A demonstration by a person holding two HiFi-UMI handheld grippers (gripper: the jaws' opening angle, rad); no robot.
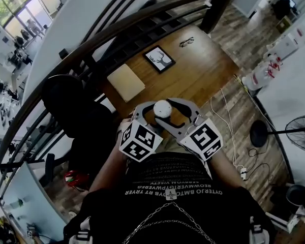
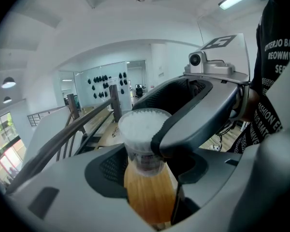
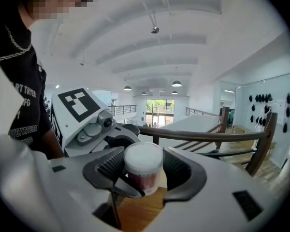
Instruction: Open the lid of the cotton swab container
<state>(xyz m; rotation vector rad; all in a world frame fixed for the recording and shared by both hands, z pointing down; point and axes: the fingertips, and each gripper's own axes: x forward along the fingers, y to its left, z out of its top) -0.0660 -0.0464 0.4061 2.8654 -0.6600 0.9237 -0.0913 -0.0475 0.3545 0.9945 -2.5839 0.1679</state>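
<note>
The cotton swab container (image 1: 162, 108), a small clear tub packed with white swabs, hangs above the wooden table's near edge. In the left gripper view the container (image 2: 141, 137) stands between the jaws of my left gripper (image 2: 145, 173), which is shut on its lower body. My right gripper (image 3: 142, 170) surrounds the container's top (image 3: 143, 163); there its jaws stand wide, with a gap on the right side. One left jaw crosses in front of the tub's base in the right gripper view. Whether the lid is on I cannot tell.
The wooden table (image 1: 203, 75) carries a framed deer picture (image 1: 159, 59), a pale board (image 1: 126, 82) and glasses (image 1: 186, 42). A black chair (image 1: 66, 100) stands at its left, a curved railing (image 1: 117, 29) behind. A floor fan (image 1: 295, 131) and cables lie to the right.
</note>
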